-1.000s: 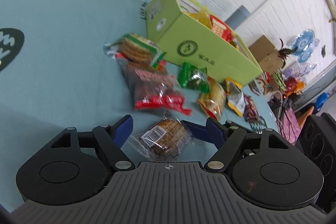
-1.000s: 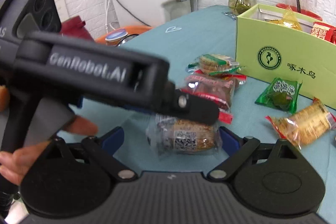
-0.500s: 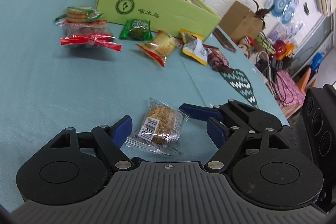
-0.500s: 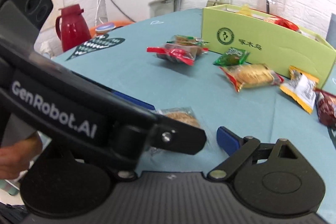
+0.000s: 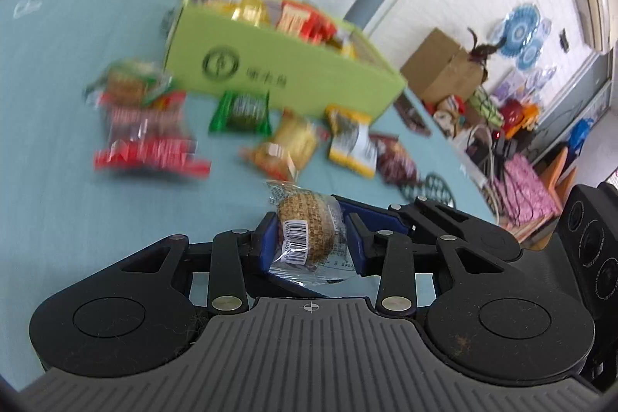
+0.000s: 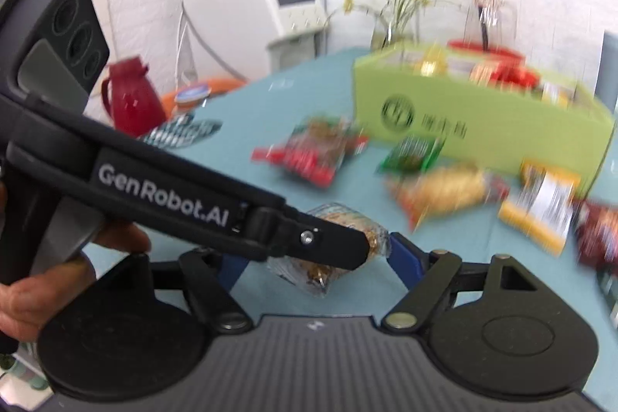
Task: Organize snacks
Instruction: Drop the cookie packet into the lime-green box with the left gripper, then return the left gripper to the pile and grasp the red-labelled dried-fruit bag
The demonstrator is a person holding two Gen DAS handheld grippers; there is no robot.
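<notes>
Now both tools meet at one snack

Already the left tool pinches the clear-wrapped oat cake between its blue pads, jaws closing, above the teal bench. The right tool is closing around the same cake; contact cannot be told. Other snacks lie before the green box.

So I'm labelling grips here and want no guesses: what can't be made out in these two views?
- Right gripper: its left pad is hidden behind the left gripper in the right wrist view, so contact with the wrapped cake is unclear.
- Loose snack packets: print lost to motion blur, both views.
- Green box: contents blurred, partly behind its wall.
</notes>
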